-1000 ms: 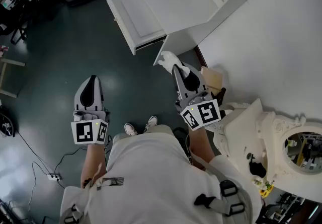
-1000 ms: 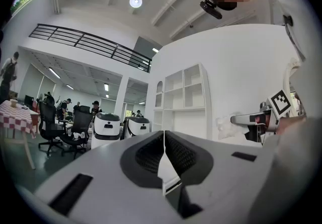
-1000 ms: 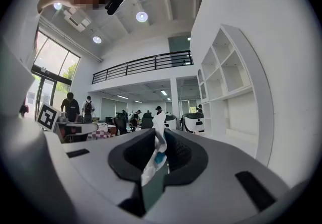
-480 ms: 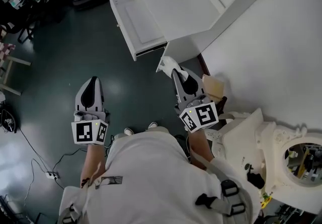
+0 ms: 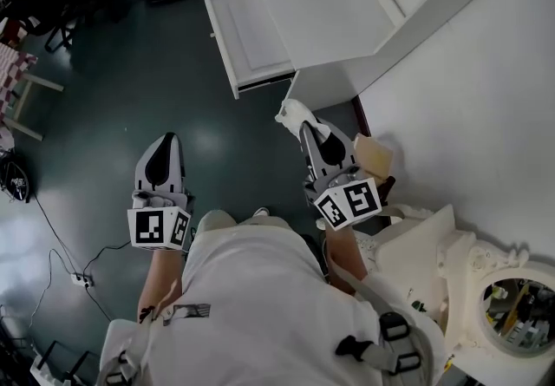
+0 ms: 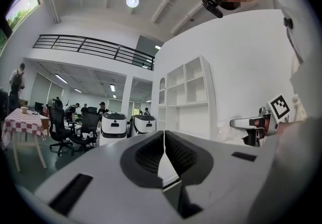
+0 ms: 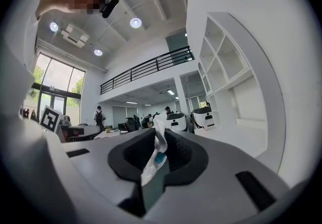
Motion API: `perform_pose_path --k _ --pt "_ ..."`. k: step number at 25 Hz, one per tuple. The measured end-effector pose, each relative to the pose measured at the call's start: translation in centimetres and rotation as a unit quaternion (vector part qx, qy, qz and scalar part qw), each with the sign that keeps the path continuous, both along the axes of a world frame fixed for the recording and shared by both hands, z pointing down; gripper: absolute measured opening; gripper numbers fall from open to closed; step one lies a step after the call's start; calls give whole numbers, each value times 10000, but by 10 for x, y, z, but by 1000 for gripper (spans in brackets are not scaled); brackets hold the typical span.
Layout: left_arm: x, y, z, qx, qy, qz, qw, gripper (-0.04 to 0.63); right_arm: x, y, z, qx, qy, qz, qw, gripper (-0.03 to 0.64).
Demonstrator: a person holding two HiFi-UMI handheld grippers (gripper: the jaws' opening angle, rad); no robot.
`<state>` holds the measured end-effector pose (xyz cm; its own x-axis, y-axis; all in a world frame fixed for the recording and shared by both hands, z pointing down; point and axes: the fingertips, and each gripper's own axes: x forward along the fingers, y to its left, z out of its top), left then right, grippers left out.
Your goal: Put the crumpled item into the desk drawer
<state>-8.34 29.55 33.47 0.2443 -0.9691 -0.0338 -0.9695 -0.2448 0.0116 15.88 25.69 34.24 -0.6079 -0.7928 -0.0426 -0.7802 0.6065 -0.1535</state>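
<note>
Crumpled item (image 5: 292, 112), white, wrinkled, thin: pinched in right tongs (image 5: 304, 122); left tongs (image 5: 164, 139) pressed together, empty.

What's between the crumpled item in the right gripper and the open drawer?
Nothing but bare dark teal floor; the head view shows it between the white crumpled item and the open white desk drawer.

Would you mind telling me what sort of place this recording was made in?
Probably an open-plan office or robotics lab. There are office chairs with people standing beyond them, white robot-like machines parked on the dark floor, and a railed mezzanine above the main hall.
</note>
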Motion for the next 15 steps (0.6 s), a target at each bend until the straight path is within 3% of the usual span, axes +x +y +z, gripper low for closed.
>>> perform_pose_path --k 8,15 --pt "-6 -2 15 -147 70 -274 9995 21 -3 -9 20 -212 97 -274 9994 66" --pt "-9 -55 30 -177 132 70 9997 21 -19 -44 27 -282 157 -170 9993 67"
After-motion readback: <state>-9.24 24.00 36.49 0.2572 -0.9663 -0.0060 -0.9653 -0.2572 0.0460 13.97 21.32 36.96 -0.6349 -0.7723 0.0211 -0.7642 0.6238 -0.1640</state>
